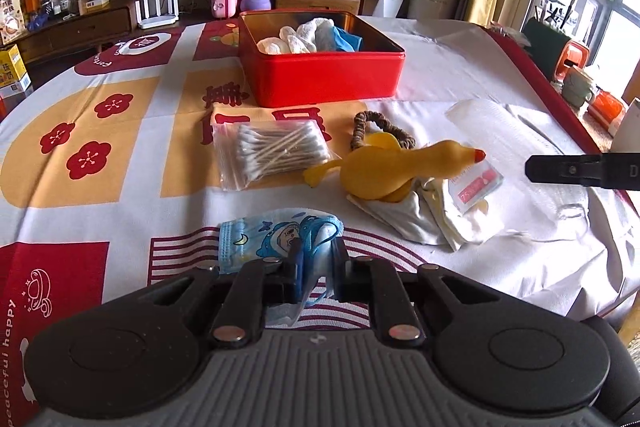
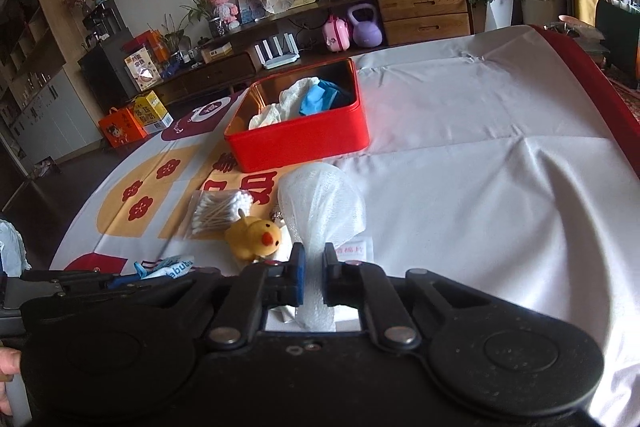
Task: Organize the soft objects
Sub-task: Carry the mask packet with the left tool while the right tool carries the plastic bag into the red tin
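Red metal, the open tin (image 1: pixel 320 79) stands on the bench (image 1: pixel 460 67) and serves as landmark; inside it lie crumpled white cloths (image 1: pixel 296 39) and a blue fabric piece (image 1: pixel 346 39), the lower layers hidden by its walls. Just in front of the tin, a clear bag of cotton swabs (image 1: pixel 272 151) lies flat. Nearer than the swabs, a yellow rubber chicken (image 1: pixel 400 167) rests on folded cream cloth (image 1: pixel 420 219), half covering a brown scrunchie (image 1: pixel 380 131) whose full ring cannot be seen. Beside the chicken's beak, away from the tin, sits a small packet with a red label (image 1: pixel 478 187); its print is too small to read. The left hand-held gripper (image 1: pixel 316 263), well in front of the tin, has its fingers pinched on a blue cartoon-printed face mask (image 1: pixel 276 239), whose near end is hidden under the tool. The right hand-held gripper (image 2: pixel 314 267) is nearly closed, clamping a white mesh cloth (image 2: pixel 320 203) that stands up in front of the tin; the cloth blocks part of the chicken and the packet in the right wrist view.
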